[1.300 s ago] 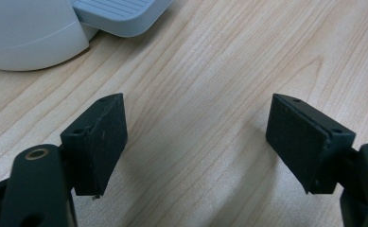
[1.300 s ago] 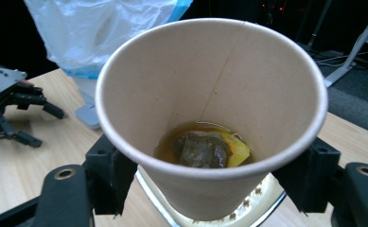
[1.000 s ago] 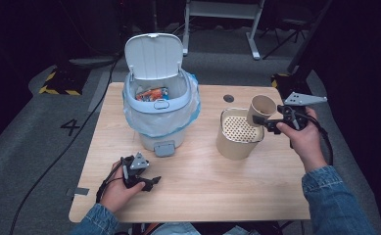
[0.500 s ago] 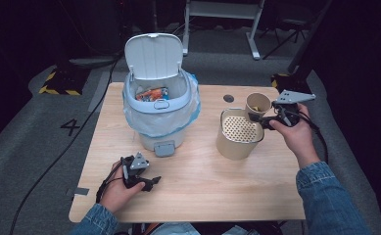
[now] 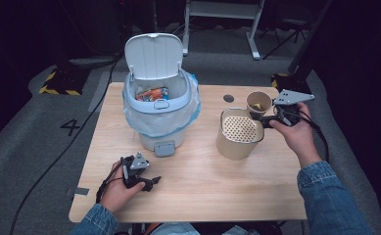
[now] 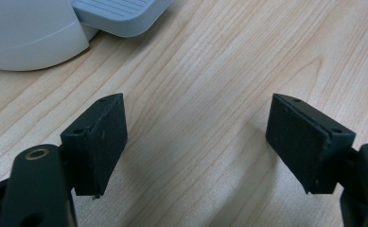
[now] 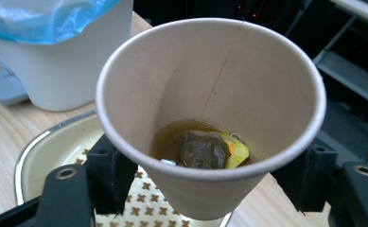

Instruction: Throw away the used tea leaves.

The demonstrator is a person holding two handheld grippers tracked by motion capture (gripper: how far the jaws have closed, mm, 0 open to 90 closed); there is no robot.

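Hand-held gripper (image 6: 196, 142): jaws spread wide, nothing between them.
Surface (image 6: 210, 71): light wood.
Bin (image 6: 25, 33): white base, grey pedal (image 6: 118, 14).

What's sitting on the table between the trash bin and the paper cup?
A beige strainer pot with a perforated insert stands between the trash bin and the paper cup in the high view.

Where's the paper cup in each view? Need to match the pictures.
High view: paper cup right of centre, held in the right tool, just behind the strainer pot.
Left gripper view: no cup; table and the bin's pedal.
Right gripper view: cup centre, between the jaws, tea bag and some liquid inside.
Shared landmark: white pedal bin.
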